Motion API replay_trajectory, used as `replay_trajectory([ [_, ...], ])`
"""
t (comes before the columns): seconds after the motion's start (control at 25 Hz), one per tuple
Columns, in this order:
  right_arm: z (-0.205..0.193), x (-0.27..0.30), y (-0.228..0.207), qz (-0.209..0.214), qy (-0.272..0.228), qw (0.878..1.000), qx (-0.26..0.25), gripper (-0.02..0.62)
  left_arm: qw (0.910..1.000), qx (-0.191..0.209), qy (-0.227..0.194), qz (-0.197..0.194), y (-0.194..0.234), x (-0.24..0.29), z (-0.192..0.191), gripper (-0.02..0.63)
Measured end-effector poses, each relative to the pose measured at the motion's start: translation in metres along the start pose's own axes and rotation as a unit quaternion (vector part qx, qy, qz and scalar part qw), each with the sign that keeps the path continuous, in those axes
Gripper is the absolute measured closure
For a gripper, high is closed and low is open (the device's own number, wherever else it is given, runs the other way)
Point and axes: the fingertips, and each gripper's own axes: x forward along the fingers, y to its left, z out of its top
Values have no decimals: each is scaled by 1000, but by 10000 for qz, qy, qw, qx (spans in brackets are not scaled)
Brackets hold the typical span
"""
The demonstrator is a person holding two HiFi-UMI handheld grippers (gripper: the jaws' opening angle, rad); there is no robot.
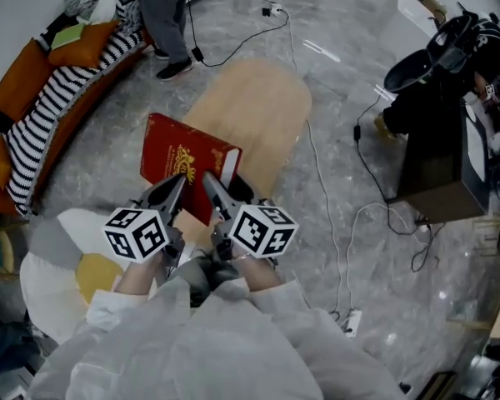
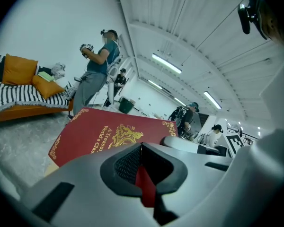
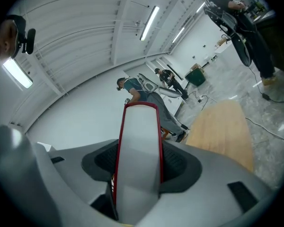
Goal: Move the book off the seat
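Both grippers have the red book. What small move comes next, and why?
Probably carry the book a little further over the wooden table and lower it flat before letting go. The left gripper and right gripper are both shut on its near edge, and its left part hangs past the table's edge above the floor, so releasing now might tip it off.

Bright, even indoor light from ceiling strip lights (image 2: 166, 63), soft shadows, fisheye-warped edges, dark vignetted corners, blurred near foreground
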Motion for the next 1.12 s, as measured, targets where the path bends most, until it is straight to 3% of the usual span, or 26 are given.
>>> replay_trajectory([
  [0.44,-21,14,-16,-547,-145,9981,225,347,9990,-231,361,-135,34,4,-18,600],
  [1.12,-90,32,-93,-1053,-218,9902,896,347,9932,-232,1137,-42,96,35,-97,600],
])
